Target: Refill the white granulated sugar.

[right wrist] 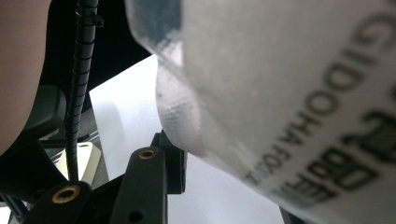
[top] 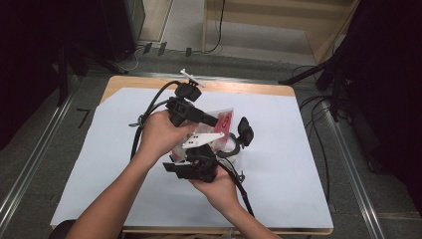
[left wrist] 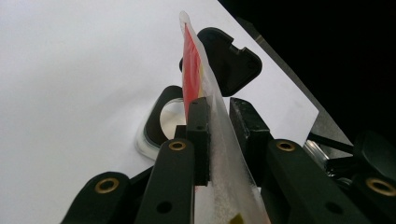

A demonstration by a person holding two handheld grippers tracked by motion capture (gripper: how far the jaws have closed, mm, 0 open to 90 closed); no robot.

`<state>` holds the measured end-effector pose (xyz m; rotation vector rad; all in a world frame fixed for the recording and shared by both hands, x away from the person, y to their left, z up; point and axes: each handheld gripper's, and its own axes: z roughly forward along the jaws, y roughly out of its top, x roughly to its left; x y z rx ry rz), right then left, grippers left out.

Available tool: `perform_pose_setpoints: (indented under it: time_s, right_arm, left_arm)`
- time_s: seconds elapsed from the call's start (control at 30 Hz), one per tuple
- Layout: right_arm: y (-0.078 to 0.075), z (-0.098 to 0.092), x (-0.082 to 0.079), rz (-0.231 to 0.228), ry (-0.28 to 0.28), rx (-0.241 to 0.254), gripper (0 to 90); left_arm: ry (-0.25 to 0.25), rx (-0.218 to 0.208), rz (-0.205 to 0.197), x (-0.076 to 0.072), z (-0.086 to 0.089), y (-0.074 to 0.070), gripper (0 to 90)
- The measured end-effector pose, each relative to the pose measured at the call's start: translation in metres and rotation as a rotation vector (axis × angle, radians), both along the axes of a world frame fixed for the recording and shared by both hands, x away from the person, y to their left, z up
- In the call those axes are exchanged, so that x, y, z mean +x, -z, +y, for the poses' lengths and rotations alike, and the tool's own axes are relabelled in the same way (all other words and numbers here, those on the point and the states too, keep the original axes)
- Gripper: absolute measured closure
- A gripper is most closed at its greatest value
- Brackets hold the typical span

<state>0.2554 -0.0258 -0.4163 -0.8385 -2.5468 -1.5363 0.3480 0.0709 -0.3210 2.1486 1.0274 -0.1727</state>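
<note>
Holding (right gripper (top: 199, 160)): nearest the person, above the table's near-middle; its jaws sit against the near end of a translucent plastic pouch with a red label and black lettering (top: 219, 124). In the right gripper view the pouch presses close over the one jaw seen; whether the jaws clamp it I cannot tell.
Holding (left gripper (top: 211, 121)): just beyond the right one, angled toward the right. In the left gripper view both pads pinch the pouch edge-on, film upright between them, red label rising past the tips. Jaws clenched on the pouch.
Pouch position: lifted off the sheet, spanning both grippers, above the table's centre.
Container: clear glass jar with a black rim (left wrist: 161, 122) lies on the sheet just beyond the left gripper's jaws, mouth open; inside looks pale, contents not discernible.
Lid: black hinged lid (left wrist: 229, 60) stands swung open past the jar mouth, attached at the rim.
Surface: white paper sheet (top: 278, 149) covers the wooden table (top: 283, 90).
Open room: bare sheet at left, right and near side; the table's far edge is well beyond the jar.
</note>
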Motion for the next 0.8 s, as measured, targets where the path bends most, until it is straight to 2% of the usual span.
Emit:
perform_pose_setpoints:
  time_s: [0.33,0.8]
  right_arm:
    - [0.0003,0.0001,-0.0007,-0.019,0.003,-0.024,63.8]
    - [0.0008,-0.0005,-0.0003,-0.029,-0.002,-0.026,65.0]
  left_arm:
    - [0.010,0.000,0.008,0.0017,-0.0011,0.0007,79.0]
    - [0.014,0.008,-0.015,-0.0011,-0.0027,-0.0002,78.7]
